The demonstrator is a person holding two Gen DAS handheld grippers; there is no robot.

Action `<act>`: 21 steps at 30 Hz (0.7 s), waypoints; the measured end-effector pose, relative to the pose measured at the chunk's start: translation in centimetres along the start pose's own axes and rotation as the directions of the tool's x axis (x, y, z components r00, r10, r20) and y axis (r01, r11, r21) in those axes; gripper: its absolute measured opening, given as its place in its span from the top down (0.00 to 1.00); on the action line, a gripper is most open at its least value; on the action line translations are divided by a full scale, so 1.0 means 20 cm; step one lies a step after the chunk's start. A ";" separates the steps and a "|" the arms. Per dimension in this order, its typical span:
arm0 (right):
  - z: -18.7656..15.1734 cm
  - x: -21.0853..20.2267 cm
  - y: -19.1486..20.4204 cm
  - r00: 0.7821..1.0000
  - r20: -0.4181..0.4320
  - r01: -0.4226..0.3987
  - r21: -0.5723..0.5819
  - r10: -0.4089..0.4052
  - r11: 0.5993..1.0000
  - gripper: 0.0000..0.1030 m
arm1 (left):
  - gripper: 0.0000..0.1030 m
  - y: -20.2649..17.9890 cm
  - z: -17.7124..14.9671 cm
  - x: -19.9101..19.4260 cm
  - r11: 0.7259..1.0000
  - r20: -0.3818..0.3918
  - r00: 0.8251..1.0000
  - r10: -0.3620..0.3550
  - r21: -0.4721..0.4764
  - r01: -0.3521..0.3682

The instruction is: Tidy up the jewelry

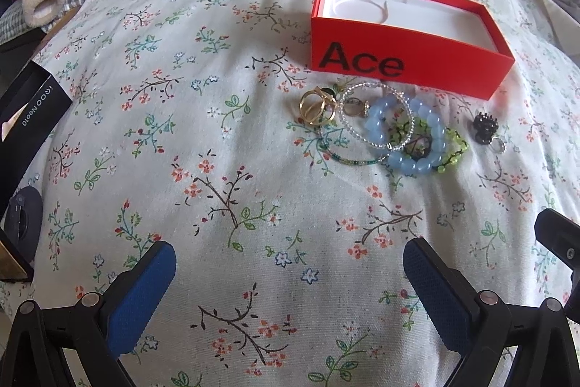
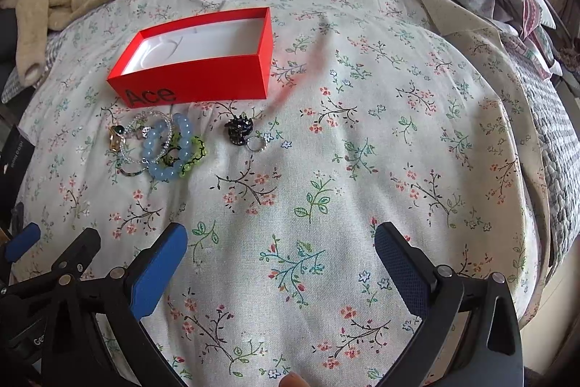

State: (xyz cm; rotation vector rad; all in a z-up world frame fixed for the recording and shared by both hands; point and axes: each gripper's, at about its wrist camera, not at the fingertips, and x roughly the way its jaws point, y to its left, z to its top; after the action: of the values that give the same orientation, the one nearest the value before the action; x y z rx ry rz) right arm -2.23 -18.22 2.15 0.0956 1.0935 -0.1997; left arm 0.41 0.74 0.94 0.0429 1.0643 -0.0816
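1. Step in hand: the sorting appears not yet begun. The left tongs (image 1: 290, 263) and the right tongs (image 2: 281, 243) are both hovering low over the bed (image 2: 362, 169), each with its blue-padded fingers spread wide apart and gripping nothing.
2. Location of the jewelry: all of it is lying on the flowered sheet just in front of the red box (image 1: 409, 60). The box is standing open, with nothing visible on its white moulded liner.
3. The main cluster is sitting near the box's left front corner. It is made up of a blue bead bracelet (image 1: 409, 136), a clear bead bracelet (image 1: 377, 118), a green bracelet (image 1: 453, 147), a thin beaded bangle (image 1: 348, 158) and gold rings (image 1: 317, 107), overlapping and partly threaded through one another.
4. Apart to the right are a dark claw-shaped piece (image 2: 239, 131) and, touching it, a small silver ring (image 2: 258, 144).
5. Next move, as judged: one pair of tongs is needing to travel forward, close on a single piece and carry it into the box. The two loose pieces on the right look easier to take first.
6. Materials: the blue beads are looking round, glossy and translucent; the clear strand fine and glassy; the rings hard, thin metal. The sheet is soft and wrinkled, so small pieces may be sinking into folds.
7. Risk, as judged: lifting one bracelet may be dragging its tangled neighbours along.
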 end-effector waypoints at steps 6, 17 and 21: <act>0.00 0.00 0.00 1.000 0.000 0.002 0.000 -0.002 1.000 0.00 | 0.00 -0.01 0.00 0.00 1.000 0.000 1.000 -0.001 0.003 0.001; 0.00 0.00 -0.01 1.000 -0.002 0.008 -0.002 -0.008 1.000 0.00 | 0.00 -0.01 -0.01 0.00 1.000 0.004 1.000 0.000 0.001 0.000; 0.00 0.00 -0.01 1.000 -0.002 0.025 -0.005 -0.025 1.000 0.00 | 0.00 0.00 0.00 -0.01 1.000 0.005 1.000 0.005 -0.003 -0.005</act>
State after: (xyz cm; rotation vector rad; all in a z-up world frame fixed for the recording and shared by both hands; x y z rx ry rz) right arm -2.28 -18.42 2.24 0.0779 1.0980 -0.2189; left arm 0.29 0.80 0.99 0.0425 1.0590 -0.0761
